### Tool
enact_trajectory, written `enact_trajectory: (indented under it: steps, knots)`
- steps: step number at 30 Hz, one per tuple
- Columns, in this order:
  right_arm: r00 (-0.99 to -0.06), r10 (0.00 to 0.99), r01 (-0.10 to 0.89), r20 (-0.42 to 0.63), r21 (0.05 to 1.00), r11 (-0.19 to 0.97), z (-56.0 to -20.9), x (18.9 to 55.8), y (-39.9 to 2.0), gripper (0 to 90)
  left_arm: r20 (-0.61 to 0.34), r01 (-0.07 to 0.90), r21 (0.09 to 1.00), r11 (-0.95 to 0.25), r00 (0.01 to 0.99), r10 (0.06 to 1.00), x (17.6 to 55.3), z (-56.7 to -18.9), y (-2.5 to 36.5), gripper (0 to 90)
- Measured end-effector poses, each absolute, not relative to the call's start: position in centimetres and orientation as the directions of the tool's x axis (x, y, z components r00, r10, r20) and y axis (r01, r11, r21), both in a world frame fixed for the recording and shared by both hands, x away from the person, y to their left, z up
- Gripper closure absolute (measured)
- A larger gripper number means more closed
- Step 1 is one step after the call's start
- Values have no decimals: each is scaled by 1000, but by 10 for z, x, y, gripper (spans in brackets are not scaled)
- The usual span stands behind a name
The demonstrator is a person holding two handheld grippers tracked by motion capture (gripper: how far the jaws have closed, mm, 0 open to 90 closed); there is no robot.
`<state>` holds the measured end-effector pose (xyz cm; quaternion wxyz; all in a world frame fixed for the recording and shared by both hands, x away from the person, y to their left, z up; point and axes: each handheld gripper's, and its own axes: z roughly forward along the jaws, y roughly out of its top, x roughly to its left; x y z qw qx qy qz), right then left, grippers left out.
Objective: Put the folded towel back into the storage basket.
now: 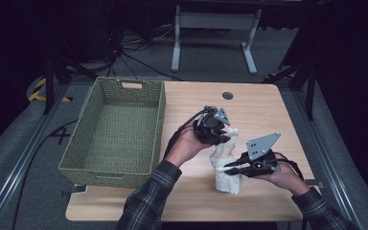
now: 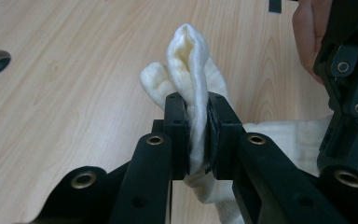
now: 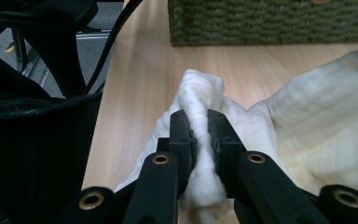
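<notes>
A: Where was the towel [image 1: 225,165]?
B: Above the table [image 1: 263,115], right of the basket [image 1: 115,129], pinched by the left gripper [image 2: 196,135] and right gripper [image 3: 200,140].
A: Step?
B: Lifting by 2 corners, I judged; next, spread it flat without slipping

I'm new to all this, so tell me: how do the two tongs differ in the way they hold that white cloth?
The left tongs pinch the white cloth at its upper end, reaching down from above; the right tongs pinch it lower, reaching in level from the side. The left tongs sit farther up the table, nearer the green basket; the right tongs sit nearer the person. Both are shut on a fold of the cloth.
</notes>
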<state>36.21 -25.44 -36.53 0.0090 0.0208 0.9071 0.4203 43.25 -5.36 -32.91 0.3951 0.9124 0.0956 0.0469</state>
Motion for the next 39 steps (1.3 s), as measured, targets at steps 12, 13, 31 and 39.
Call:
enact_trajectory:
  steps: [12,13,31,39]
  knots:
    - [-999,29,4,-18,781,625,-335,383,-224,825,31,142,730,-668,970,241,438,-298,-18,807]
    - [-1000,24,0,-19,785,620,-330,385,-220,825,36,136,730,-670,971,237,439,-297,-15,807]
    - [-999,31,-15,-40,821,571,-292,416,-166,825,66,112,739,-665,970,236,458,-264,47,807]
    - [-997,52,-23,-65,820,573,-278,423,-131,825,73,96,744,-661,972,223,471,-255,78,807]
